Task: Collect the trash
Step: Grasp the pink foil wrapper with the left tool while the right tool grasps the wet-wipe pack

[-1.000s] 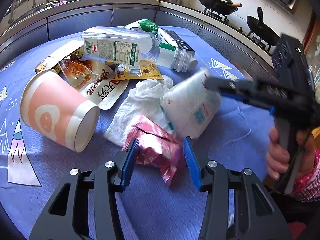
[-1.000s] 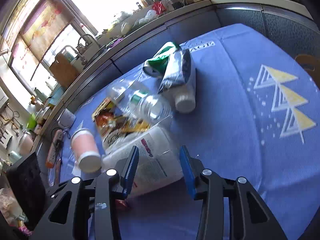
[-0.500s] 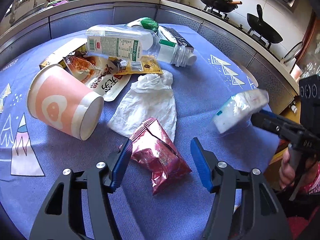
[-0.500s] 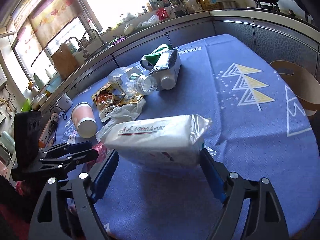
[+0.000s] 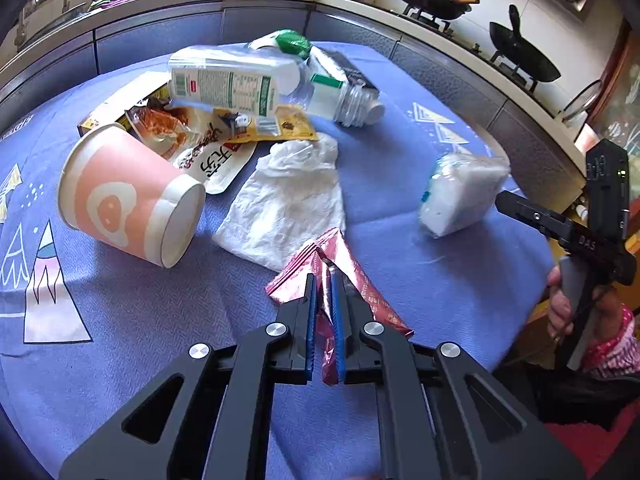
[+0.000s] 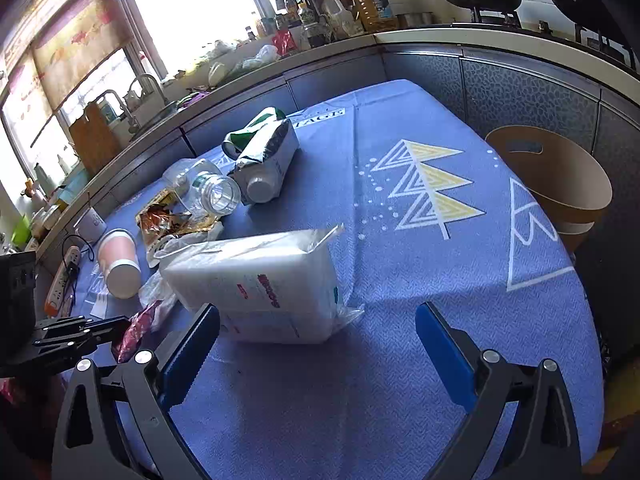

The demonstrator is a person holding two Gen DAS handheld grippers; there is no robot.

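Observation:
My left gripper [image 5: 324, 280] is shut on a pink foil wrapper [image 5: 360, 280] that lies on the blue tablecloth [image 5: 160, 320]. The wrapper also shows in the right wrist view [image 6: 136, 328]. My right gripper [image 6: 316, 340] is open wide. A white tissue pack [image 6: 260, 280] lies on the cloth just in front of it, near its left finger; the pack also shows in the left wrist view [image 5: 456, 192].
A pile of trash lies beyond: a pink paper cup [image 5: 124, 196] on its side, a crumpled white tissue [image 5: 288, 196], snack packets [image 5: 200, 140], a clear plastic bottle [image 5: 248, 84] and a milk carton [image 6: 268, 156]. A tan bin [image 6: 556, 180] stands off the table's right edge.
My left gripper closed on the pink wrapper. My right gripper carried the tissue pack to the right, opened wide and let it go onto the cloth.

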